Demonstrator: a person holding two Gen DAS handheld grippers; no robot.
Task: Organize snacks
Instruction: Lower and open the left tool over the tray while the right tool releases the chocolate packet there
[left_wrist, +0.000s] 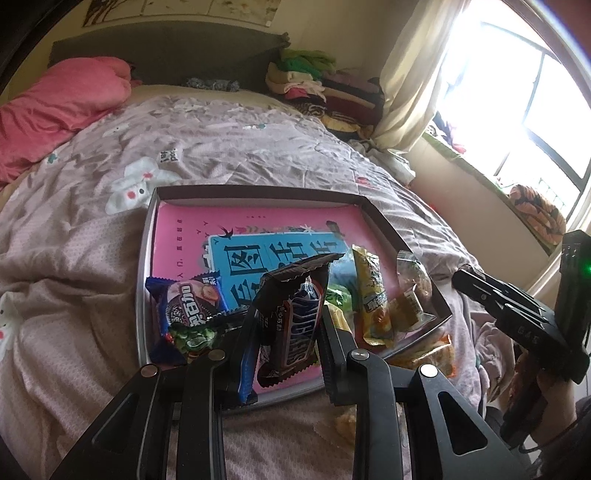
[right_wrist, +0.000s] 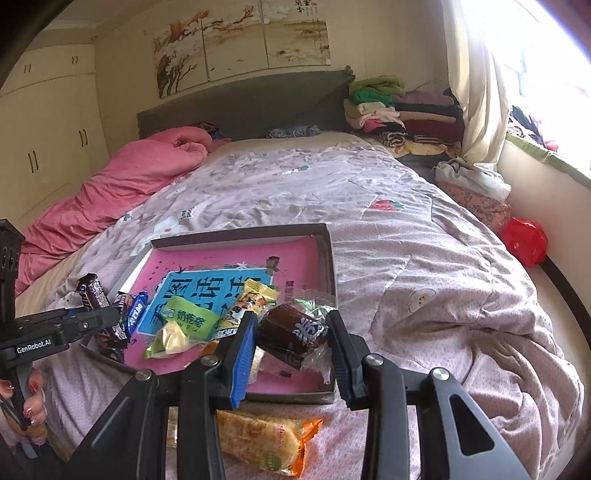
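Note:
A shallow grey box (left_wrist: 146, 236) with a pink and blue printed floor lies on the bed; it also shows in the right wrist view (right_wrist: 328, 254). My left gripper (left_wrist: 286, 328) is shut on a brown Snickers bar (left_wrist: 295, 317), held upright over the box's near edge. A blue Oreo pack (left_wrist: 188, 306), a yellow packet (left_wrist: 371, 291) and a clear-wrapped snack (left_wrist: 413, 277) lie in the box. My right gripper (right_wrist: 291, 339) is shut on a dark brown cake in clear wrap (right_wrist: 291, 336) above the box's near right corner. A green packet (right_wrist: 188, 319) lies inside.
An orange-ended cracker pack (right_wrist: 266, 439) lies on the quilt in front of the box. A pink duvet (right_wrist: 122, 184) is heaped at the far left. Folded clothes (right_wrist: 399, 110) are stacked by the headboard. A red bag (right_wrist: 524, 240) sits beside the bed under the window.

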